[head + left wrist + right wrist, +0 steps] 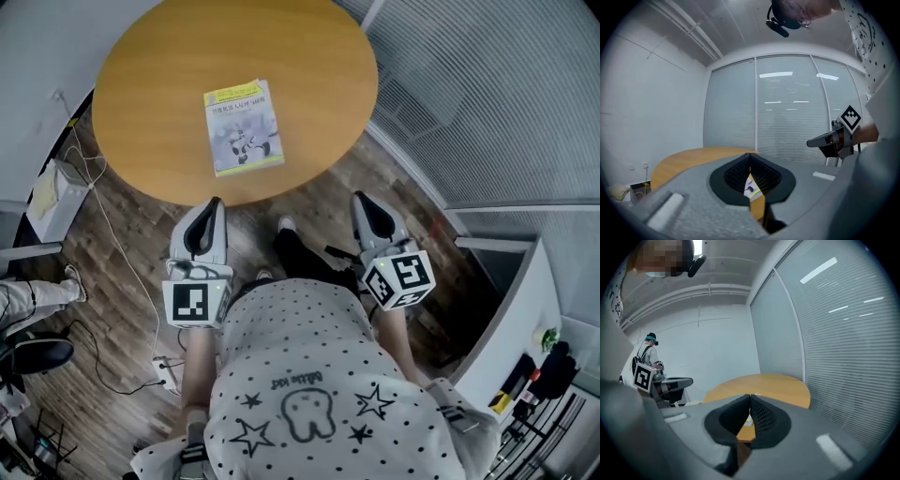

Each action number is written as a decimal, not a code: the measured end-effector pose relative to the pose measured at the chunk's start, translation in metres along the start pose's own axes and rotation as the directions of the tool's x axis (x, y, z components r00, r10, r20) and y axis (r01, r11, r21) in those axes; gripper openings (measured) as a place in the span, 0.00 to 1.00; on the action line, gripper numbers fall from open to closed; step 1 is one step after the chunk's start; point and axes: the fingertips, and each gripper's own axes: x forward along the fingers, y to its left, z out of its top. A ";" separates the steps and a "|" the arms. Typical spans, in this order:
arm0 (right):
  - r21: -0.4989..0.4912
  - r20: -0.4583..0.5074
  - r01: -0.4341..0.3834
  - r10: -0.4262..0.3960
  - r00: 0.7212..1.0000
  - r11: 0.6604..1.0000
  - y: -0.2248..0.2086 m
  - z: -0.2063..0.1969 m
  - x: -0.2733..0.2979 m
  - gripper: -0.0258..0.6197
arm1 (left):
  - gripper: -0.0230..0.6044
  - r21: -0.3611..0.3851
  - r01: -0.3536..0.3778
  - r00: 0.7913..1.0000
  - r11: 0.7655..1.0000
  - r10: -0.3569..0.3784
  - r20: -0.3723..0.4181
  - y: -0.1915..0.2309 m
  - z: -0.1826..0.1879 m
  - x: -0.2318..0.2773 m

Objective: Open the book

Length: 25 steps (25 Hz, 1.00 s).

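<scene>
Book (244, 127) lies closed and flat, cover up, on the near half of the round wooden worktop (141, 84), a bit skewed to its edge. Nothing else is on the worktop, so I have a free path to the book.

My left tool (215, 201) has its tip right at the near rim of the worktop. My right tool (362, 198) is over the wood floor (309, 197), beside the rim. Both are well short of the book. Both tools are pressed together at the tips and pinch nothing.

Around the worktop: a glass wall with blinds (487, 94) to the right, and a white box (52, 192) on the floor to the left. White cables (117, 239) run down to a power strip (167, 370). A chair base (37, 354) and someone's shoe (73, 281) are at the far left.

Only the head view shows the whole cover. It is pale with a yellow-green band along the top and an illustration in the middle; the print is too small to read. The left gripper view shows just a sliver of book through the gap behind the pads, plus my other tool off to the right. The right gripper view gives me a second person (649, 352) in a headset standing by the far wall; the head view doesn't show them whole.
</scene>
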 end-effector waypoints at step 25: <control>-0.026 -0.022 -0.155 0.154 0.988 0.988 -0.070 0.040 0.105 0.05 | 0.05 -0.030 -0.194 0.981 0.980 0.195 0.007 0.027 0.009 0.084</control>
